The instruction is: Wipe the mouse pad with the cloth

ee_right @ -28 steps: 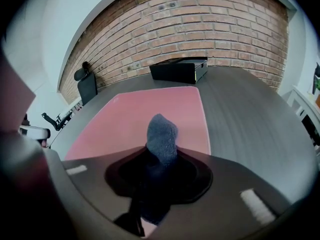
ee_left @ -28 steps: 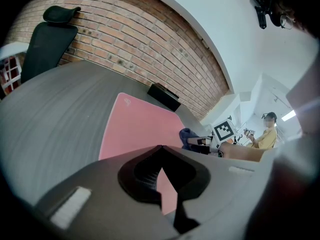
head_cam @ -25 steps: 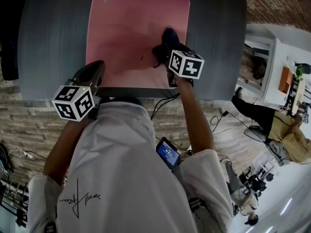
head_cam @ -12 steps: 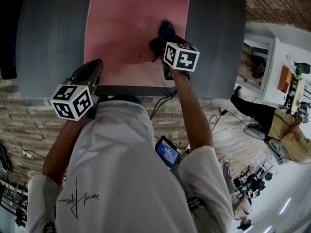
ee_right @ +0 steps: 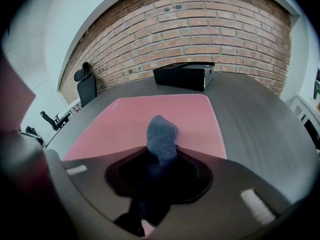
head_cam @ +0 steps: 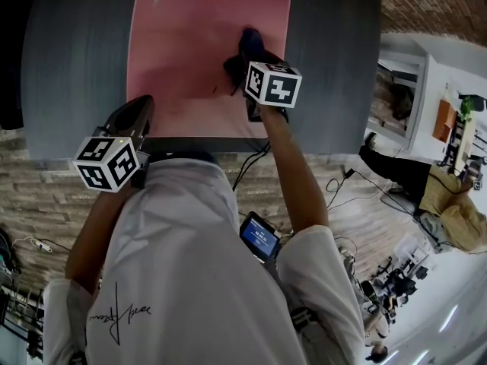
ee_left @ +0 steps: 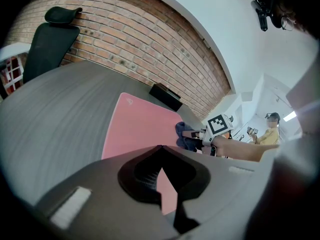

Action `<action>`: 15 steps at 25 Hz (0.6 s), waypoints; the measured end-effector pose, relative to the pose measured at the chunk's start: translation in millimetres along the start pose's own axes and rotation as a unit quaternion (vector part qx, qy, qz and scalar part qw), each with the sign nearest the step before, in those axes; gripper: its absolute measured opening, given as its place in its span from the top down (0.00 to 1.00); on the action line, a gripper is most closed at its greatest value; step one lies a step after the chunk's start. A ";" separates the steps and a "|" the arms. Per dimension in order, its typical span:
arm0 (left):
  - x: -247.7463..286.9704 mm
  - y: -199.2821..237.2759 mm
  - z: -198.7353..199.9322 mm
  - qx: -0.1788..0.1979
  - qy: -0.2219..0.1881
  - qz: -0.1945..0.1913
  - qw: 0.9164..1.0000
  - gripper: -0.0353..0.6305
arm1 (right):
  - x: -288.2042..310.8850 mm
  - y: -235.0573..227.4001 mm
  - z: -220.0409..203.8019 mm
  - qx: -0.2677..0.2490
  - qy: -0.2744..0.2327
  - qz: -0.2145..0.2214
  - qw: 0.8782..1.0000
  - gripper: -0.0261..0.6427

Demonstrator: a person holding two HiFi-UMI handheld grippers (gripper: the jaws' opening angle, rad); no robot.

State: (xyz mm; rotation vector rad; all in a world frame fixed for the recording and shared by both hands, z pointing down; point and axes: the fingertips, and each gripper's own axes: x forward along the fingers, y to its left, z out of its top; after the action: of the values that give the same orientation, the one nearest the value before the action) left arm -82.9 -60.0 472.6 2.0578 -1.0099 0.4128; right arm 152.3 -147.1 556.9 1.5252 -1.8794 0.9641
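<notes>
Head view: cloth (head_cam: 249,41) part-hidden behind R gripper (head_cam: 245,61)

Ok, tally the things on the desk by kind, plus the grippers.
Mouse pad: 1
Cloth: 1
Black box: 1
Grippers: 2, left gripper and right gripper
Total: 5

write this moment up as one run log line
task: wipe mouse pad | right gripper: shut on cloth, pad's right half | left gripper: shut, empty, pad's near left corner
</notes>
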 end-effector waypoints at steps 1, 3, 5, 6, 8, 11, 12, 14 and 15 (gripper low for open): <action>-0.3 0.0 -0.1 0.000 0.000 0.000 1.000 0.93 | 0.0 0.8 0.1 0.000 -0.001 0.000 1.000 0.80; -0.1 0.3 0.3 0.000 -0.001 0.000 1.000 0.93 | 0.8 2.2 0.4 0.000 -0.002 -0.001 1.000 0.80; 0.4 0.8 1.5 -0.001 -0.002 0.001 1.000 0.93 | 2.2 4.1 1.5 0.000 -0.002 0.001 1.000 0.80; 0.3 1.2 1.9 -0.002 -0.002 0.002 1.000 0.93 | 3.0 5.4 2.2 -0.001 -0.003 0.002 1.000 0.80; -0.7 2.7 2.0 -0.003 -0.003 0.003 1.000 0.92 | 4.5 9.3 3.0 -0.001 -0.003 0.004 1.000 0.80; -3.3 5.5 2.4 -0.004 -0.005 0.005 1.000 0.93 | 6.1 17.1 3.0 -0.002 -0.004 0.009 1.000 0.80; -3.8 5.8 3.0 -0.005 -0.006 0.006 1.000 0.93 | 6.4 19.4 3.0 -0.003 -0.004 0.011 1.000 0.80; -4.7 4.8 4.5 -0.007 -0.008 0.006 1.000 0.93 | 6.7 23.4 3.1 -0.006 -0.005 0.014 1.000 0.80; -5.7 3.8 5.6 -0.009 -0.010 0.006 1.000 0.93 | 6.7 25.3 3.4 -0.007 -0.005 0.016 1.000 0.80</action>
State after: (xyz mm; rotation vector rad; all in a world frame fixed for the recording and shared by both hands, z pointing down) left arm -89.7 -62.8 467.7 2.0442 -1.0344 0.3888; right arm 126.3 -151.0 555.0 1.4983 -1.9187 0.9573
